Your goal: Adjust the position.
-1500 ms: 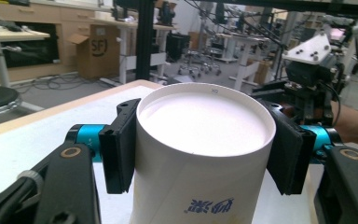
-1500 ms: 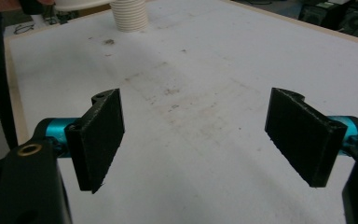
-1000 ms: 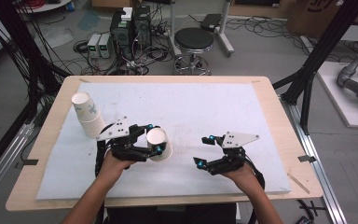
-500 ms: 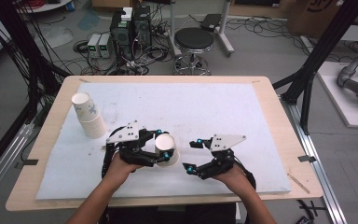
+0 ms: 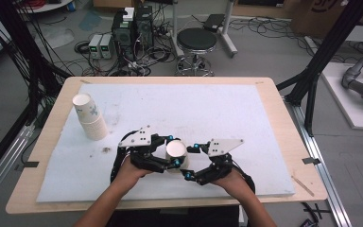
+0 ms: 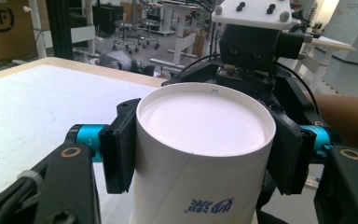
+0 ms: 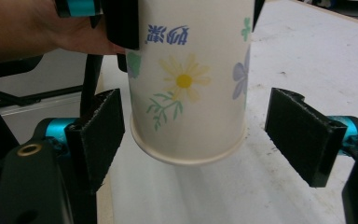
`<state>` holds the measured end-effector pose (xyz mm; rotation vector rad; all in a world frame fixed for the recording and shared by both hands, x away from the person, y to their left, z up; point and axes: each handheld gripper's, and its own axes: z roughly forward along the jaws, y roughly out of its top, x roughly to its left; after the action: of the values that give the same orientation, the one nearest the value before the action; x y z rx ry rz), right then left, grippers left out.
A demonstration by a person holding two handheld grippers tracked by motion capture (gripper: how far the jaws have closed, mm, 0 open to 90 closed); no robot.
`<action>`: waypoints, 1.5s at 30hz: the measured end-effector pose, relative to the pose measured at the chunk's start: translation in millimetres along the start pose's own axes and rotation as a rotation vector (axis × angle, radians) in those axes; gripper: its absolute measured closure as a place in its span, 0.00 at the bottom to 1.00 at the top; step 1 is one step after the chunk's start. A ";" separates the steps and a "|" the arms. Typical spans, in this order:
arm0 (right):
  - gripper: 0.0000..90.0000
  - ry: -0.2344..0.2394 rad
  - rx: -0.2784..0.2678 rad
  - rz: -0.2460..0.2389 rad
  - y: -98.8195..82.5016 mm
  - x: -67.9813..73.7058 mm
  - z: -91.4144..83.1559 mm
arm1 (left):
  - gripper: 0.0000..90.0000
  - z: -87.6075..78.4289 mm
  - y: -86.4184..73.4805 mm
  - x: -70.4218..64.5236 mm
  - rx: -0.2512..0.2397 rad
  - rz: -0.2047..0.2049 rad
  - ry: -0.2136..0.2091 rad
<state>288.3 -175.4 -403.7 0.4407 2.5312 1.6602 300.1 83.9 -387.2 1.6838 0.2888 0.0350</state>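
Above the worktop (image 5: pixel 264 123), left claw (image 6: pixel 200 154) pinches an upturned paper cup (image 6: pixel 200 140); right claw (image 7: pixel 205 135), spread around its rim, likely needs to close next.

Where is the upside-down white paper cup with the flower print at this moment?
In the high view the upside-down white paper cup sits near the table's front edge, clamped in the left gripper, with the open right gripper just beside it.

Cup stack (image 5: pixel 90 118) far left; open mat (image 5: pixel 227 113) beyond

Two grippers (image 5: pixel 170 153) (image 5: pixel 193 163) — one held cup (image 5: pixel 176 150) — one cup stack (image 5: pixel 90 118).
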 end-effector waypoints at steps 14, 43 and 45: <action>0.23 0.045 -0.014 0.016 -2.4 2.0 9.6 | 0.39 11.1 -0.4 -4.2 -0.009 -0.005 -0.069; 0.36 0.040 0.202 -0.107 11.3 -2.2 4.0 | 0.15 -1.8 9.1 -3.7 0.126 0.015 -0.014; 0.36 0.038 0.221 -0.118 13.4 -2.6 3.9 | 0.15 -2.8 10.9 -3.6 0.152 0.024 -0.013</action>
<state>294.2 -167.7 -393.4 0.2711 2.7226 1.3684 297.9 84.7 -375.7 1.8375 0.2666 0.0202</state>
